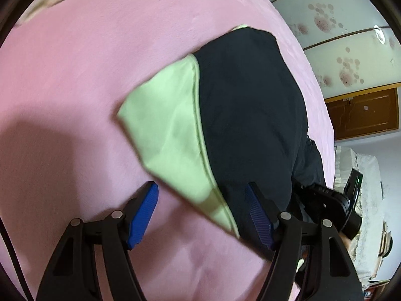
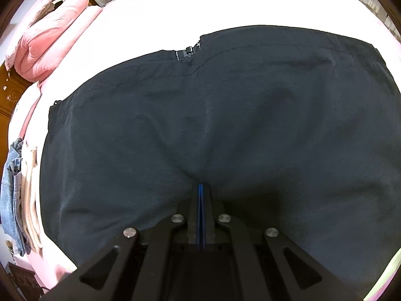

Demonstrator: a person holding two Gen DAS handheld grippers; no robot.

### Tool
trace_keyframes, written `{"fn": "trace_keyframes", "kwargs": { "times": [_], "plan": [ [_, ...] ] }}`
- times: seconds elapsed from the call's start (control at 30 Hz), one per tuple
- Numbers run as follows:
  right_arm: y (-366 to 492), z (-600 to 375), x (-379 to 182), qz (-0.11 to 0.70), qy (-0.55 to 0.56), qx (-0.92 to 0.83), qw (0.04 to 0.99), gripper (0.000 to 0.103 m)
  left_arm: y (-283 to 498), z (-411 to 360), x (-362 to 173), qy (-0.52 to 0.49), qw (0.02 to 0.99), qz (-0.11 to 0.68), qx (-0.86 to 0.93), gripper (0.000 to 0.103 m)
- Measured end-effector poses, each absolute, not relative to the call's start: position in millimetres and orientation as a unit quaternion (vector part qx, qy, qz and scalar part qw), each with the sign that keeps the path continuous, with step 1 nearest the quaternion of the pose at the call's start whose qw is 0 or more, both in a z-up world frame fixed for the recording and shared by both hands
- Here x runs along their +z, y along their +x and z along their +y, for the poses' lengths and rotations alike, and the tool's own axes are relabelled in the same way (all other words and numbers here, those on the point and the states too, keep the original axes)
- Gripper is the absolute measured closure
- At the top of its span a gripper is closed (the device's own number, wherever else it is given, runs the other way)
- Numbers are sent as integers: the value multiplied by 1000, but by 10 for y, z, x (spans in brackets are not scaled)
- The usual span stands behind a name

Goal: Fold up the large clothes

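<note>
Trouble could start right at the near edge: the right tongs are clenched tight with their tips pressed into the dark jacket, and creases run out from that spot, so I judge a pinch of cloth may be caught there, though the tips hide it; any tug could drag the whole garment off line. The left tongs stand released, jaws wide, nothing gripped, with the jacket's folded edge and its pale green lining lying between and just beyond the blue pads. That flap looks loose; if it slides or springs back, the fold opens. The jacket lies spread on the pink bed, smooth fleece that may let cloth creep. Further out, the zipper sits at the far hem, a hard lump that could make the next fold bulge. Beyond that, a pink quilt is stacked at the bed's corner, and a pile of folded clothes lines one side, crowding room for the finished bundle. Farthest, wardrobe doors stand clear of everything.
</note>
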State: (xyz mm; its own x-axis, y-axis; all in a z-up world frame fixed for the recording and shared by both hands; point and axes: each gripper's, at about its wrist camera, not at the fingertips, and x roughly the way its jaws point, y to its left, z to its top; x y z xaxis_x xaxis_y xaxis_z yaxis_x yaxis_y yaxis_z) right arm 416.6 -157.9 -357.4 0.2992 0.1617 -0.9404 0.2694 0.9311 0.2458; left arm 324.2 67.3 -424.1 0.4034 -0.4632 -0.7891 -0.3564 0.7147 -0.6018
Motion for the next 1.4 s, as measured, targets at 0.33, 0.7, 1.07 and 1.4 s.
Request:
{"fn": "trace_keyframes", "kwargs": {
  "times": [0.33,0.7,1.07,1.4],
  "plan": [
    [4141,-1882,-3618,587,236,-15,774,103,3689,540,-4259,-399,754,521,3,33],
    [4012,-2027,-3599,577,255,-8,776,103,3624,376,-4031,-357,794,487,69,92],
    [3959,-1998,-3501,577,213,0,788,103,3652,-104,-3271,-220,874,432,14,95],
    [3874,-1851,-3445,563,179,-47,806,103,3735,-450,-3052,-95,893,438,-36,96]
  ]
}}
